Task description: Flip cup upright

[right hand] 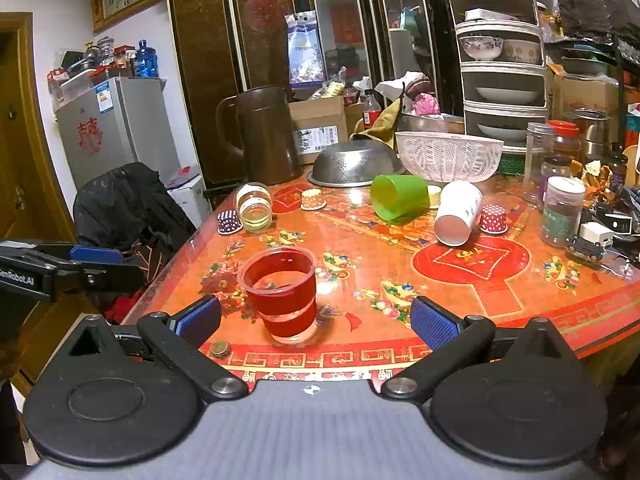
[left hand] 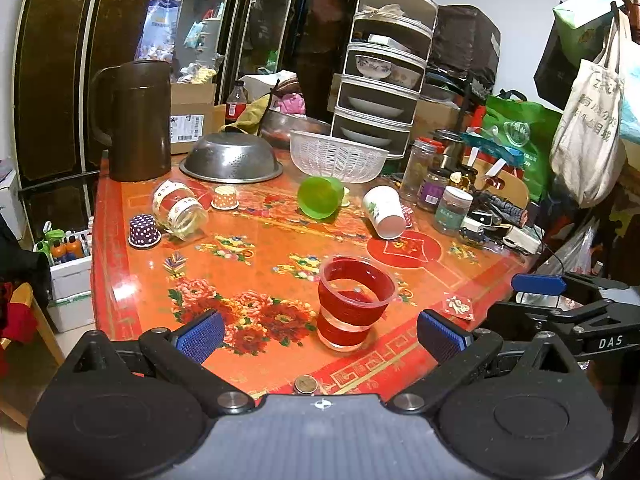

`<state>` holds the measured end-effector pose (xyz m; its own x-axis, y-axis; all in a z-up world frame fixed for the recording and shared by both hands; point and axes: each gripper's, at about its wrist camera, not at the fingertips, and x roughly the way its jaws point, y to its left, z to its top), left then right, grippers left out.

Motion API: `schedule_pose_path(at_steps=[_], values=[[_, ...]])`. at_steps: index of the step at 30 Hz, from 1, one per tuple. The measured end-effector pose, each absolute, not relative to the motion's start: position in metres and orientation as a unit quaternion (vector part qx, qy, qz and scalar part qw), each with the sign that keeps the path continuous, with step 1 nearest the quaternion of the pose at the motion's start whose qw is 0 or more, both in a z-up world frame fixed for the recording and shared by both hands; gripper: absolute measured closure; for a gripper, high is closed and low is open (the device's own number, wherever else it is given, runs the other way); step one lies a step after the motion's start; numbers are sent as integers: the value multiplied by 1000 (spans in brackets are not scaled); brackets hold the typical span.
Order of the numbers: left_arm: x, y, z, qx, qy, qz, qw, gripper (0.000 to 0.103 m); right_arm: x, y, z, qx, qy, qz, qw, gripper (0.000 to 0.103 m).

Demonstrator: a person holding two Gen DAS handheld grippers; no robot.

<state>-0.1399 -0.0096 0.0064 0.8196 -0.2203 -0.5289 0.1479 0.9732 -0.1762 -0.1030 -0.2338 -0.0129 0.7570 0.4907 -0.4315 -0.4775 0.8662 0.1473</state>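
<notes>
A clear cup with red bands [left hand: 350, 304] stands upright near the table's front edge; it also shows in the right wrist view [right hand: 285, 294]. A green cup [left hand: 320, 197] [right hand: 398, 197] lies on its side farther back. A white paper cup [left hand: 385, 212] [right hand: 457, 213] lies on its side to its right. A glass jar [left hand: 180, 209] [right hand: 254, 208] lies on its side at the left. My left gripper [left hand: 320, 338] is open and empty, just short of the red cup. My right gripper [right hand: 316, 322] is open and empty, with the red cup a little ahead, left of centre.
A dark brown jug [left hand: 138, 120], an upturned steel colander [left hand: 231, 159] and a white plastic basket [left hand: 336, 156] stand at the back. Small dotted cups [left hand: 144, 231] [right hand: 493, 219], jars [right hand: 562, 210] and a coin [left hand: 306, 384] sit on the red floral table [left hand: 256, 264]. A tiered dish rack [left hand: 384, 68] rises behind.
</notes>
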Motion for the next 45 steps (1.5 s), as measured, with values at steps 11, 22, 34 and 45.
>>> schedule_pose_path(at_steps=[11,22,34,45], values=[[-139,-11,6,-62,287,-98,951,0,-102,-232,-12,16,238,262,935,1],[-138,-11,4,-63,288,-93,951,0,-103,-231,-12,16,235,265,935,1],[-137,-11,3,-61,290,-90,951,0,-104,-230,-10,15,234,267,935,1],[-136,-10,3,-62,290,-88,951,0,-103,-230,-10,18,233,271,934,1]])
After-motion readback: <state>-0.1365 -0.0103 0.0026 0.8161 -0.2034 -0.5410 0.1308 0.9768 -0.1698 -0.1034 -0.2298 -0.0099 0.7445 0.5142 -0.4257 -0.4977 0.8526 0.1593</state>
